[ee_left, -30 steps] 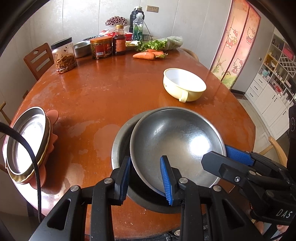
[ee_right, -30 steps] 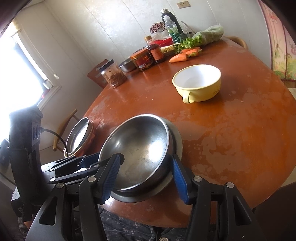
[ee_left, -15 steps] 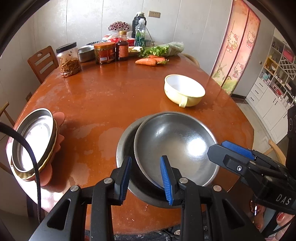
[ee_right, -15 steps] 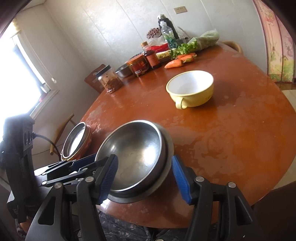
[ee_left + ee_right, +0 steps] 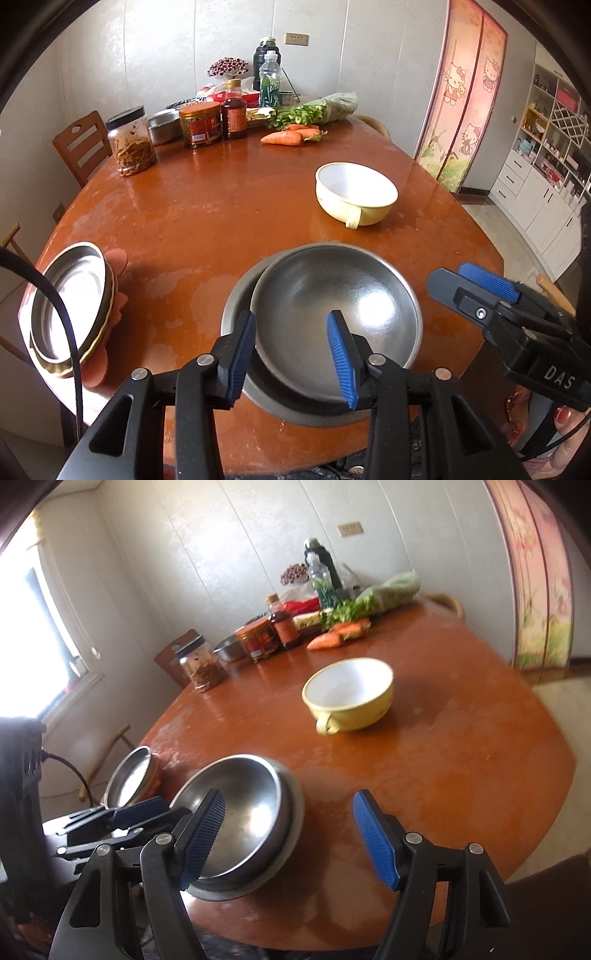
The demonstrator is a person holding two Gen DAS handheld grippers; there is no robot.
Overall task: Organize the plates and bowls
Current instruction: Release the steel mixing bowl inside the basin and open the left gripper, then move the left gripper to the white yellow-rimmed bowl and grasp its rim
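I am holding my left gripper spread over the near rim of the steel bowl, which is sitting nested in a wider steel bowl at the table edge. My right gripper is hovering spread beside them, apparently touching nothing; the yellow bowl is standing well apart.

A round, reddish-brown wooden table carries everything. Near its front edge sits a wide steel bowl, a second one nested in it. Beyond that bowl stands a yellow handled bowl. Left of the steel bowl, a stack of plates overhangs the rim. Far behind it lie carrots, greens, jars and bottles.
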